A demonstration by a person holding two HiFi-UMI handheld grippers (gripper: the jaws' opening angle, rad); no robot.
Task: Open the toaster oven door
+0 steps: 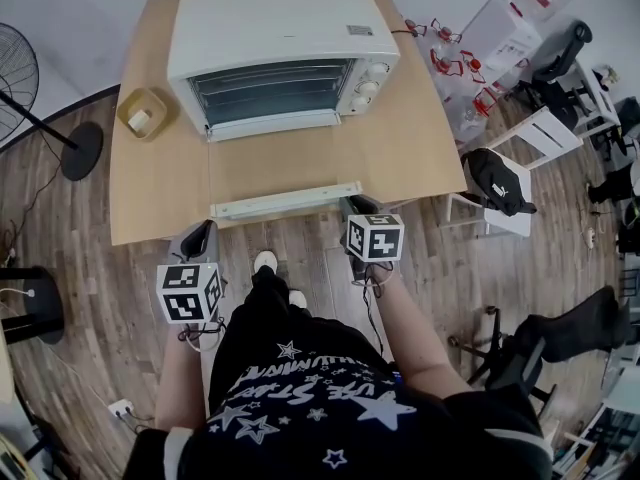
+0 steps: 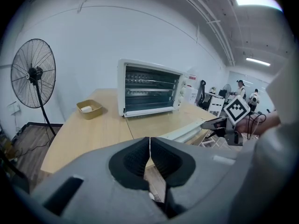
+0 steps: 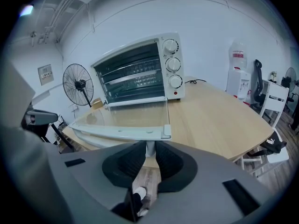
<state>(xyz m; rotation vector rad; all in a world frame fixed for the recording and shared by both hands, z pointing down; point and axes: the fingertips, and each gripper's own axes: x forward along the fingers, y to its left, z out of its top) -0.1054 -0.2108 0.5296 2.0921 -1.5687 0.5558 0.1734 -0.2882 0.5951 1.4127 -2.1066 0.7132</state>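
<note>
While door (image 1: 285,168) lies open, R fingers (image 3: 172,161) pinch its handle (image 3: 122,133); L fingers (image 2: 134,161) pressed together.

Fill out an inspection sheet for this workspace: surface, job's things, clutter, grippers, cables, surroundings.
Surface: wooden table, mostly bare.
Job's things: toaster oven; its glass door lies open, about level, with the handle toward the person.
Clutter: small tan tray holding a white item, left of the oven.
Grippers: right gripper, jaws closed on the handle; left gripper, jaws together, empty, short of the table.
Cables: oven cord behind the oven.
Surroundings: standing fan, white chair, wood floor.
</note>
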